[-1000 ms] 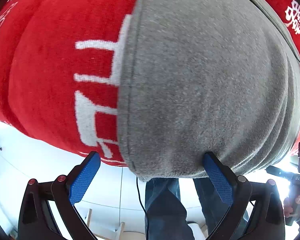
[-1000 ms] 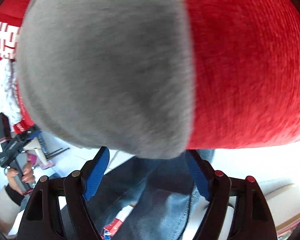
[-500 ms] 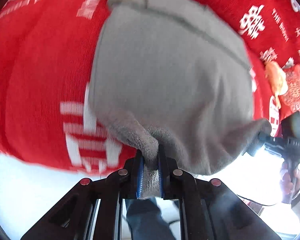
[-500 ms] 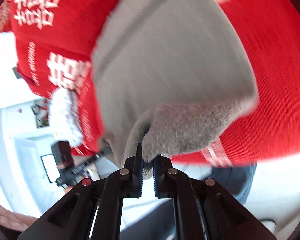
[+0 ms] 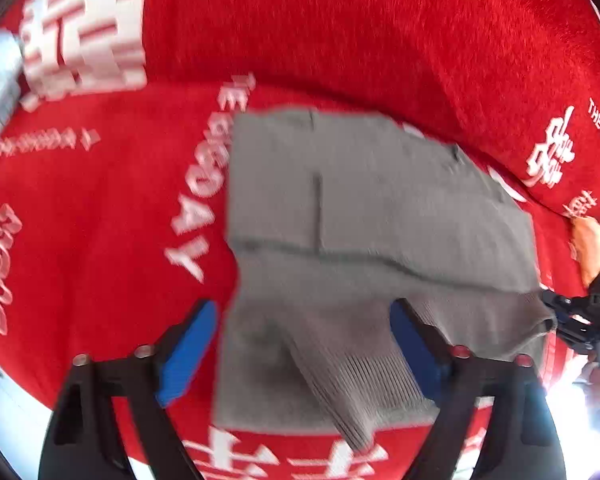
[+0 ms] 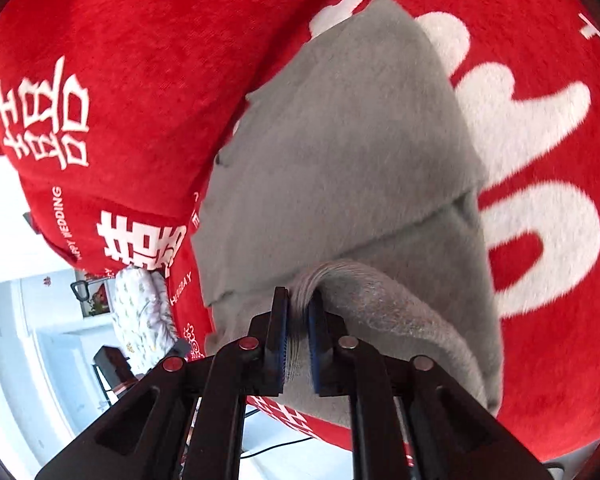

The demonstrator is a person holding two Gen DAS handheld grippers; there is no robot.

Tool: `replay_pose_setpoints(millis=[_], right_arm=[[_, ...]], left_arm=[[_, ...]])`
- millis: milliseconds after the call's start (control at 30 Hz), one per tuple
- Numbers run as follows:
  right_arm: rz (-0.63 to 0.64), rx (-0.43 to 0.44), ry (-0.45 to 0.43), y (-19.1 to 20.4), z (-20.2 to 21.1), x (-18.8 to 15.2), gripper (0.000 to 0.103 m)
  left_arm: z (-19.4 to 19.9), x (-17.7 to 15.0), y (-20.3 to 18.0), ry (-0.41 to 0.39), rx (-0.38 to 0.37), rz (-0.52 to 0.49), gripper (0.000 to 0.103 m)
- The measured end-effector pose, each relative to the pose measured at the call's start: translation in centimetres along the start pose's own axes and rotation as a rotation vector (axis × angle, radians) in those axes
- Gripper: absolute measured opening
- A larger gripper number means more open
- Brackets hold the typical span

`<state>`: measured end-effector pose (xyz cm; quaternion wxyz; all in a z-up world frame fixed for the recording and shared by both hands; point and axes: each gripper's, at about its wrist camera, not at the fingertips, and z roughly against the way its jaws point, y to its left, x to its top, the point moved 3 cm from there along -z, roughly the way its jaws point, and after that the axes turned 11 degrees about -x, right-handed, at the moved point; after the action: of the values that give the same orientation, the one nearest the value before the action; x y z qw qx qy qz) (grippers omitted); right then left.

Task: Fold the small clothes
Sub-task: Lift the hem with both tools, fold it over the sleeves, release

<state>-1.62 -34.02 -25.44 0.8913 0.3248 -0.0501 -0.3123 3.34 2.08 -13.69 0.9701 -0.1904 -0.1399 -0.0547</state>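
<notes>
A small grey knitted garment [image 5: 360, 200] lies on a red blanket [image 5: 100, 240] with white lettering. Its near part is folded up over the rest. My left gripper [image 5: 302, 308] hovers above the ribbed hem [image 5: 360, 380]; its jaws are opening wide, and the hem hangs loose between the blue pads. In the right wrist view my right gripper [image 6: 298, 296] pinches a lifted edge of the grey garment [image 6: 340, 140], though its jaws are starting to part. The right gripper [image 5: 580, 312] also shows at the left view's right edge, at the garment's corner.
The red blanket [image 6: 140, 40] fills both views. An orange object [image 5: 592, 248] lies at its right side. A white patterned cloth [image 6: 140, 312] sits at the blanket's edge, with a bright room and dark furniture [image 6: 112, 364] beyond.
Both grippers closed on the garment's near edge, then lifted it and carried it over the rest. The left jaws have since spread wide; the right still pinches the fabric.
</notes>
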Motion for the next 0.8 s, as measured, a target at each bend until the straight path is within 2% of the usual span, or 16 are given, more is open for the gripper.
replay_pose_setpoints(millis=[100, 133, 200, 233, 267, 367, 500, 600, 667, 800], right_arm=[[-0.008, -0.014, 0.025, -0.5, 0.3, 0.9, 0.016], [-0.012, -0.014, 0.028, -0.2, 0.2, 1.3, 0.021], [-0.015, -0.006, 0.032, 0.0, 0.5, 1.9, 0.037], [-0.015, 0.006, 0.038, 0.1, 0.6, 2.2, 0.052], [-0.018, 0.015, 0.050, 0.2, 0.6, 2.4, 0.061], [-0.042, 0.038, 0.128, 0.4, -0.6, 2.4, 0.061], [-0.074, 0.066, 0.191, 0.6, -2.3, 2.6, 0.061], [-0.109, 0.116, 0.180, 1.4, -2.5, 3.6, 0.061], [-0.106, 0.138, 0.143, 2.0, -2.2, 4.7, 0.061], [-0.083, 0.035, 0.038, 3.0, -1.5, 7.2, 0.061]], left_arm=[[0.3, 0.6, 0.2, 0.032, 0.007, -0.016, 0.090], [0.2, 0.8, 0.1, 0.052, 0.006, -0.027, 0.090], [-0.2, 0.6, 0.0, 0.126, -0.012, -0.052, 0.090], [-0.5, 0.3, -0.3, 0.159, -0.025, -0.048, 0.090], [-0.7, 0.0, -0.4, 0.190, -0.045, -0.035, 0.090], [-2.2, -1.8, -0.7, 0.321, -0.160, 0.055, 0.090], [-5.4, -3.5, -1.3, 0.415, -0.208, 0.139, 0.090], [-6.1, -2.4, -2.2, 0.365, -0.255, 0.182, 0.090], [-5.8, -0.5, -2.4, 0.299, -0.267, 0.188, 0.090], [-5.0, 4.7, -1.6, 0.167, -0.230, 0.167, 0.090]])
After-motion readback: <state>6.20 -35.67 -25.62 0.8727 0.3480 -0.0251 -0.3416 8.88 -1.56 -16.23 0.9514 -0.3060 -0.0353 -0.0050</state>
